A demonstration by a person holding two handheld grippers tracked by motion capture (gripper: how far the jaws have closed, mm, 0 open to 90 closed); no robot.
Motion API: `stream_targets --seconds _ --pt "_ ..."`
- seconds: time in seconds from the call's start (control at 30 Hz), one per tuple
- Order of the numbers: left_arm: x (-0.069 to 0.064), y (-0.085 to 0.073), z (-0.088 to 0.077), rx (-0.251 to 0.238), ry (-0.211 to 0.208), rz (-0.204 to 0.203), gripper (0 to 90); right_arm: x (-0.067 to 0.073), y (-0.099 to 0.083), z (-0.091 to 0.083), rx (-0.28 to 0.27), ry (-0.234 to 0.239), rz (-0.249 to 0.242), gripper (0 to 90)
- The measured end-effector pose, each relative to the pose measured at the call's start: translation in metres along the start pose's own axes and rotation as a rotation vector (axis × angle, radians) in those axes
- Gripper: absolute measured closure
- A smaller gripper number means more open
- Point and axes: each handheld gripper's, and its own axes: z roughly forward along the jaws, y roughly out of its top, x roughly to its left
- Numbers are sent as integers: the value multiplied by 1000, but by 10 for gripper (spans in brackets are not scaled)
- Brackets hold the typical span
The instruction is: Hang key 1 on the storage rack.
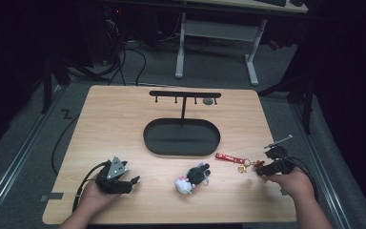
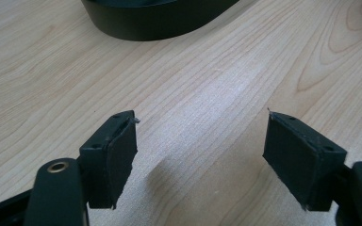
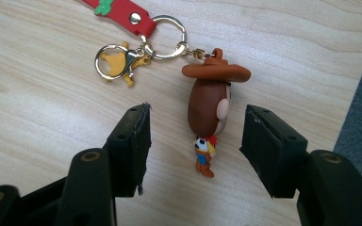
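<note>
Right gripper view shows the cowboy keychain figure [image 3: 212, 110] lying flat on the wooden table [image 3: 37, 94], right between the two black jaws of the right gripper [image 3: 195, 146]. The jaws are spread apart and do not touch it. The figure's long side runs the same way the jaws point, hat away, boots near. It has a big brown hat, a round head and tiny orange boots. A gold ring [image 3: 167, 37] joins it to a red strap [image 3: 122, 12]. The left gripper [image 2: 200, 150] sits far off, jaws wide open over bare wood. The figure looks small and hard, maybe rubbery.

Probably a lab, cable tangle [image 1: 119, 43], desk frame [image 1: 217, 45]
</note>
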Motion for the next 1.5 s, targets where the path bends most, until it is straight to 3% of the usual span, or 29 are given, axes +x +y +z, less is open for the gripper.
stream_targets --seconds 0.23,0.4,0.73,0.93,1.13,1.5 --pt "-1 0 1 7 -2 8 265 -1 4 15 23 -6 12 438" --pt "-2 0 1 12 -3 13 265 -3 7 27 35 -11 22 501" --pt "-3 0 2 18 -6 21 265 -4 8 30 54 -30 7 662" --pt "-4 0 2 18 -6 25 265 2 10 30 57 -53 -11 675" --pt "-4 0 3 23 -9 27 266 11 12 20 59 -48 -28 676" --pt "-6 0 3 17 -14 30 266 37 19 -23 36 -39 -83 678"
